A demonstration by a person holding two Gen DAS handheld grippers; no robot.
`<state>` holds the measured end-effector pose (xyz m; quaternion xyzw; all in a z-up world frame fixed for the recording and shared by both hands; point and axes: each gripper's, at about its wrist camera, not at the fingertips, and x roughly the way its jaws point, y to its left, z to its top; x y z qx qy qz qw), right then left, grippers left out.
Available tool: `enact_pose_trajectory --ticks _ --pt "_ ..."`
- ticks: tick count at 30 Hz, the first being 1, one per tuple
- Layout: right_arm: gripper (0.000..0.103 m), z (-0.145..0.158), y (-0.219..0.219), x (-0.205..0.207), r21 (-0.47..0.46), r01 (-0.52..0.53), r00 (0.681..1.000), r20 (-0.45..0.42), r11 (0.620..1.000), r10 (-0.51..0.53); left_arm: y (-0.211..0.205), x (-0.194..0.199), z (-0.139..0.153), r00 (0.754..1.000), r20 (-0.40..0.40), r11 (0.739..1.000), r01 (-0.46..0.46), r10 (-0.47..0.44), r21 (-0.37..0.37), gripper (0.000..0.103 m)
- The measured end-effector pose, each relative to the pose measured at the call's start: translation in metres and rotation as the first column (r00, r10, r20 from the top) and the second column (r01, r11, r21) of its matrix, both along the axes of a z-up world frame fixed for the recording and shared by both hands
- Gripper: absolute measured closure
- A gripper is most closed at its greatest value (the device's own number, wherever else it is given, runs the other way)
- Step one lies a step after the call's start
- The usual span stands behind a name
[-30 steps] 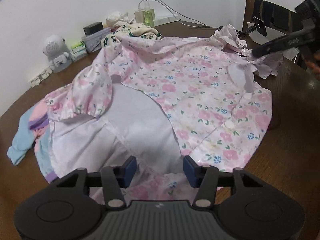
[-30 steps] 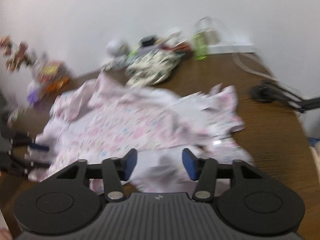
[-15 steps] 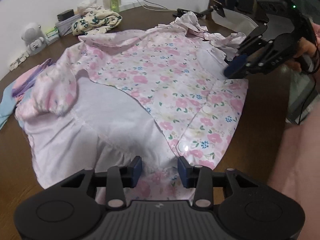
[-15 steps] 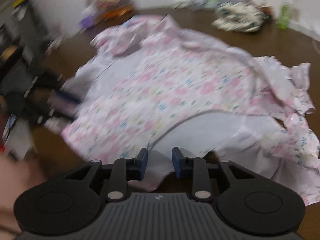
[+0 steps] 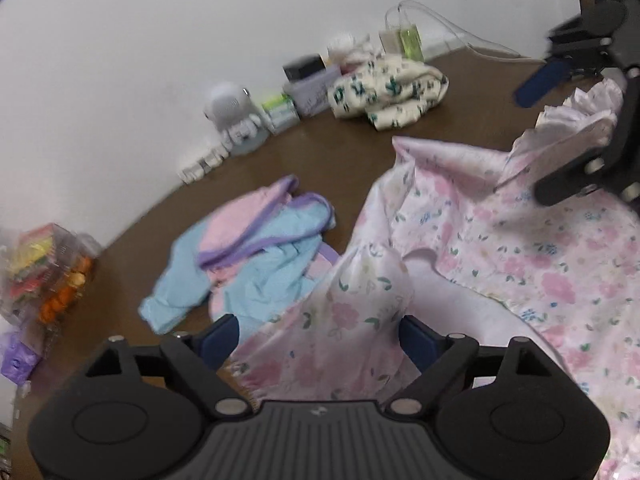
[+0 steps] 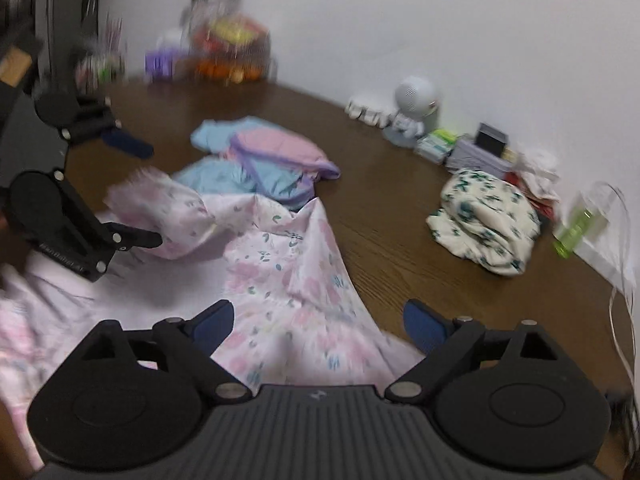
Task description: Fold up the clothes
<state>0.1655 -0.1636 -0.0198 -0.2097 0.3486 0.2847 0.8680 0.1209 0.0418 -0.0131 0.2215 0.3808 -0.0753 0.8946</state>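
Both grippers have opened wide since half a second ago, the left gripper [image 5: 319,330] over a sleeve and the right gripper [image 6: 320,318] over the far hem of the floral dress [image 5: 532,268], which lies mid-table [image 6: 400,208], released and unfolded.

White speaker [image 6: 416,98], green bottle [image 5: 411,39], blurred, possibly snack tub [image 6: 234,54] along wall.
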Motion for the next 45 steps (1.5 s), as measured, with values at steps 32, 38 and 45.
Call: enact_pose_trajectory --ticks 32,38,45 --pt "0.036 0.008 -0.109 0.134 0.534 0.419 0.904 -0.325 0.734 -0.279 0.11 0.067 0.045 0.903 -0.016 0.798 -0.388 0.429 -0.461 0.02" --pt "0.021 0.048 -0.189 0.047 0.371 0.426 0.904 -0.141 0.825 -0.404 0.039 0.043 0.07 0.986 0.024 0.89 -0.138 0.165 -0.434 0.015" --pt "0.036 -0.009 -0.251 0.004 0.282 0.516 0.855 -0.232 0.809 -0.464 -0.116 0.048 0.028 0.966 -0.095 0.911 0.189 -0.239 -0.368 0.037"
